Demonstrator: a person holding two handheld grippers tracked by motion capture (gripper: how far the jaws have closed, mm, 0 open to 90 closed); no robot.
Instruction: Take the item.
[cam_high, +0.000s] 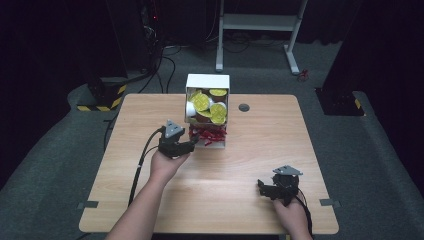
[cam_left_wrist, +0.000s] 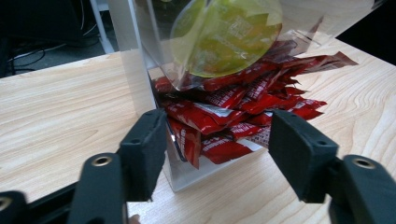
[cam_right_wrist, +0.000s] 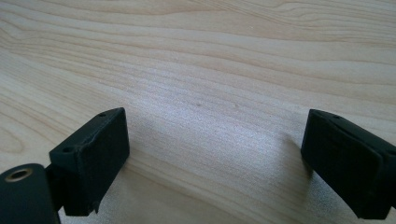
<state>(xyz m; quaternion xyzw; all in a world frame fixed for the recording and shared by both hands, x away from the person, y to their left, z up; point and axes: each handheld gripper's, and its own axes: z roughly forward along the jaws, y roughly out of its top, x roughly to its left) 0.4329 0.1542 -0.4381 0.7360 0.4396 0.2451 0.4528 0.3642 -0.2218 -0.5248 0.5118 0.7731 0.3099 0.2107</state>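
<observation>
**Red sachets sitting right in front of the open left jaws — how I'd go in**

The red sachets (cam_left_wrist: 224, 112) are heaped in the bottom tier of a clear acrylic dispenser (cam_high: 207, 107), spilling out of its open front, and in the left gripper view they lie just ahead of the jaws and between them. The left gripper (cam_left_wrist: 217, 140) has its jaws spread wide with nothing in them; the left jaw is just beside the dispenser's clear side wall, the right jaw is off to the loose side of the pile. Above the jaws, in the upper tier, there's a yellow-lidded pod (cam_left_wrist: 229, 35) pressed against the clear front.

My take on doing this step well: pick one sachet that sticks out at the front edge, not the middle of the heap. Nudge the gripper a touch toward its right jaw so the left jaw clears the acrylic wall, stay low, and close on a single packet end — otherwise you'll likely drag several out or shove the box.

The right gripper (cam_right_wrist: 215, 158) is resting well apart on the bare wooden table (cam_right_wrist: 196, 56), jaws wide with only woodgrain between them.
</observation>
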